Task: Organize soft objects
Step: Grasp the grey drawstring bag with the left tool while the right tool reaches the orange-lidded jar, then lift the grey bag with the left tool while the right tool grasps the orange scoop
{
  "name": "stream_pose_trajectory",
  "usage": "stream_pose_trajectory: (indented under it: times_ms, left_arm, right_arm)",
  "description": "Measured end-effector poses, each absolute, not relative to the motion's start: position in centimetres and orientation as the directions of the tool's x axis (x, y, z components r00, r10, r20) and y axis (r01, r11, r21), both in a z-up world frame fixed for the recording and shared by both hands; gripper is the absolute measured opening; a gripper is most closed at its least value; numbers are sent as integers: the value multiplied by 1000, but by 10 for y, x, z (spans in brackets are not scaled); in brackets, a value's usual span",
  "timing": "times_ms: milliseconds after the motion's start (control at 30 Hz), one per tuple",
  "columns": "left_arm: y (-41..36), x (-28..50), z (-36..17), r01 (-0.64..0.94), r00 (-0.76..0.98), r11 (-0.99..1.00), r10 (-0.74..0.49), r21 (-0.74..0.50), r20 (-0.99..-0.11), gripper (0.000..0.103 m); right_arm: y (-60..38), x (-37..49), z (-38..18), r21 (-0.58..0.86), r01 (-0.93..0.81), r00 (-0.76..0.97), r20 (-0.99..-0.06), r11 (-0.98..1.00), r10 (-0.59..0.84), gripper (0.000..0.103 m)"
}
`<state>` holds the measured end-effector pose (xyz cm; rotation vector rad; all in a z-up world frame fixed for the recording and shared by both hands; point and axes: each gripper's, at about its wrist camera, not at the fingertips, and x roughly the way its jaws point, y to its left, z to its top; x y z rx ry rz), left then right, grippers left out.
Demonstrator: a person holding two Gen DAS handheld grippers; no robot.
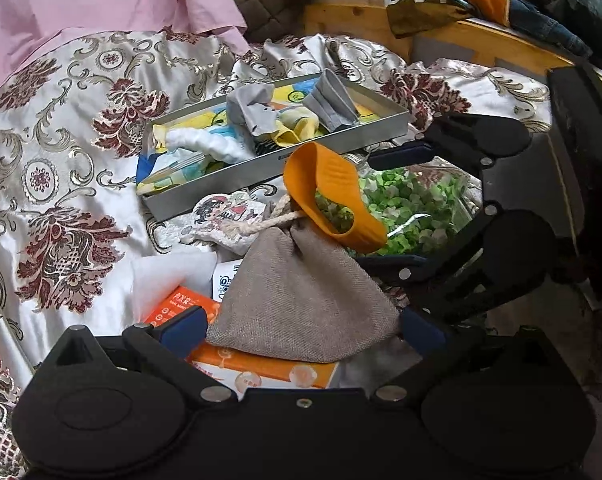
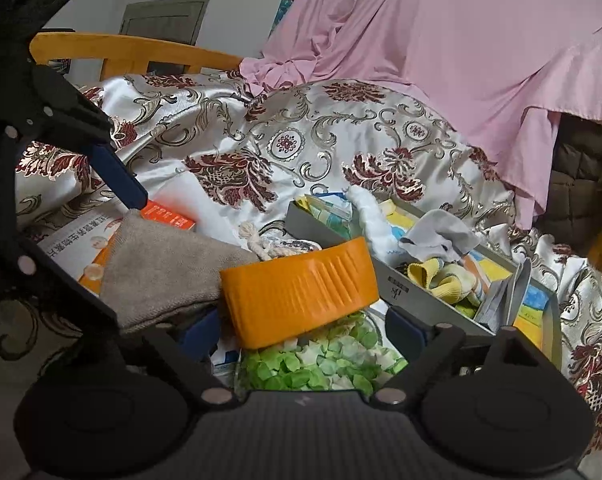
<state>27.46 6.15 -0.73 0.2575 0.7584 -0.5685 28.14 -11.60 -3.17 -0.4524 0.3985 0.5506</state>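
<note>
Left wrist view: your left gripper [image 1: 301, 328] stands wide around the linen pouch [image 1: 301, 300], its tied neck pointing toward 12 o'clock. Whether the pads press it, you cannot tell.

Right wrist view: your right gripper [image 2: 301, 328] straddles the orange band [image 2: 301, 286], long axis 9-to-3; grip unclear. The grey tray [image 2: 397, 280] lies at 2 o'clock.
</note>
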Motion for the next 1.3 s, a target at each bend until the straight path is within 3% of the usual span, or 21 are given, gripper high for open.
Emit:
stream_pose_trajectory:
  times_ms: [500, 867, 1033, 1300]
  left_arm:
    - [56, 281, -11, 647, 523, 761, -400, 45, -753, 102]
    - [28, 282, -16, 714, 553, 681, -402, 167, -729, 101]
    - [22, 285, -20, 717, 570, 658, -366, 228, -736, 94]
    - [35, 307, -23, 613, 594, 773, -311, 166, -742, 92]
  right_arm:
    - [-116, 282, -33, -300, -597, 773, -463, 744, 433, 68]
    - [-117, 280, -30, -272, -633, 747, -462, 725, 478, 38]
    - [-121, 283, -28, -240, -640, 737, -460, 730, 495, 34]
    - [-124, 284, -28, -208, -638, 734, -458, 742, 502, 32]
